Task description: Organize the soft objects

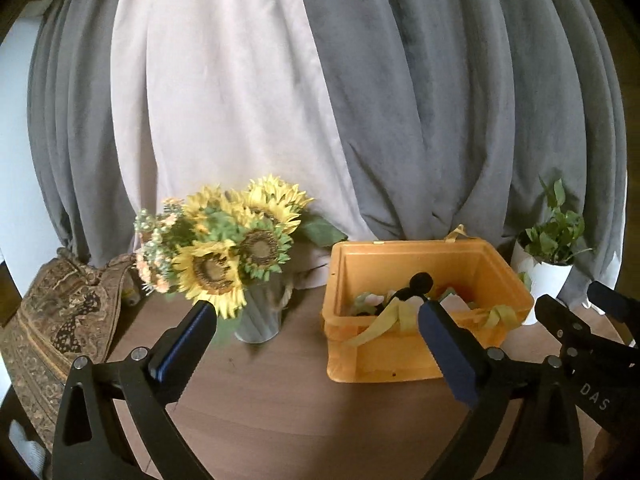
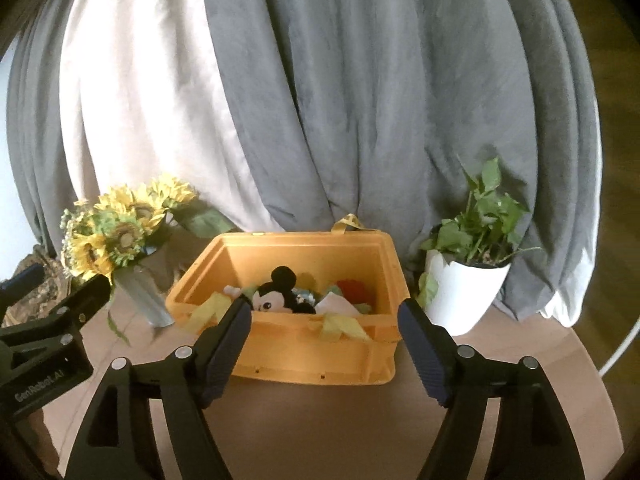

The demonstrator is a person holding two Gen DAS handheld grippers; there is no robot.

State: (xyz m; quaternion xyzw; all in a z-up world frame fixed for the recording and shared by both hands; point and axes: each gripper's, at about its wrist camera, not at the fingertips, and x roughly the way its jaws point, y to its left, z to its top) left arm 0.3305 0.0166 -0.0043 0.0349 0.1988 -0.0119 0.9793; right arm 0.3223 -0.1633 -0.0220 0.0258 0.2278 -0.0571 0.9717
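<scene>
Patterned cloth at far left table edge. Sunflower vase next, just left of the orange bin. Bin holds the soft items: mouse plush, yellow ribbons, red piece. Left gripper spread wide, nothing between the jaws. Right gripper also spread, empty, short of the bin. White potted plant right of bin, gray curtain behind.

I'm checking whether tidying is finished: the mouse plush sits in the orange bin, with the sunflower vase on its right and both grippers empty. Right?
Not quite. The sunflower vase stands left of the orange bin, as the right wrist view shows. The mouse plush is inside; the left gripper and right gripper are empty.
</scene>
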